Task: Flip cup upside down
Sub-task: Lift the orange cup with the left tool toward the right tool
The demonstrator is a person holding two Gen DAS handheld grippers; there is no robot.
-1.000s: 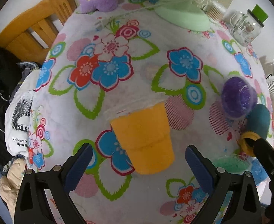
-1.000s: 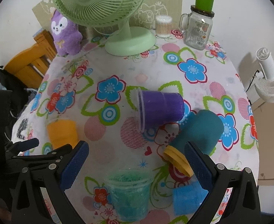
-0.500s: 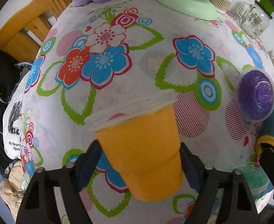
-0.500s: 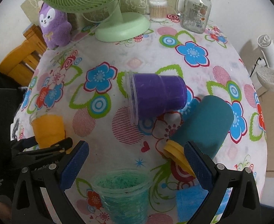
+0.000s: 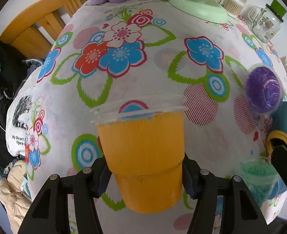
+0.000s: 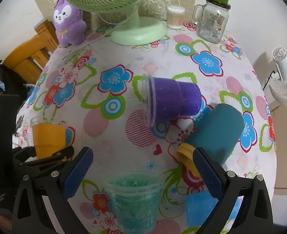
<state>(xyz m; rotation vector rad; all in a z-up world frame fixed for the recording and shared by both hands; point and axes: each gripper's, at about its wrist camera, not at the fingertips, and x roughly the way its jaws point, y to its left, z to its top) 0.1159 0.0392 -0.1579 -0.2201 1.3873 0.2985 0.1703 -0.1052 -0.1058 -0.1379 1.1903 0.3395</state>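
My left gripper (image 5: 145,175) is shut on an orange cup (image 5: 143,156) with a clear rim, holding it by its lower part above the flowered tablecloth (image 5: 163,58). In the right wrist view the orange cup (image 6: 48,136) stands upright at the left, mouth up, in the left gripper (image 6: 45,156). My right gripper (image 6: 141,173) is open and empty, hovering over a green cup (image 6: 135,198) standing upright. A purple cup (image 6: 170,103) lies on its side mid-table, mouth to the left.
A teal bottle (image 6: 215,132) with a yellow cap lies beside the purple cup. A blue cup (image 6: 200,208) stands near the front right. A green fan (image 6: 139,31), a plush toy (image 6: 68,21), a glass jar (image 6: 213,21) and a cotton swab box (image 6: 175,17) stand at the back. A wooden chair (image 5: 36,29) is left.
My left gripper moved forward around the orange cup, closed on it and lifted it upright off the cloth. My right gripper drifted slightly and stayed open.
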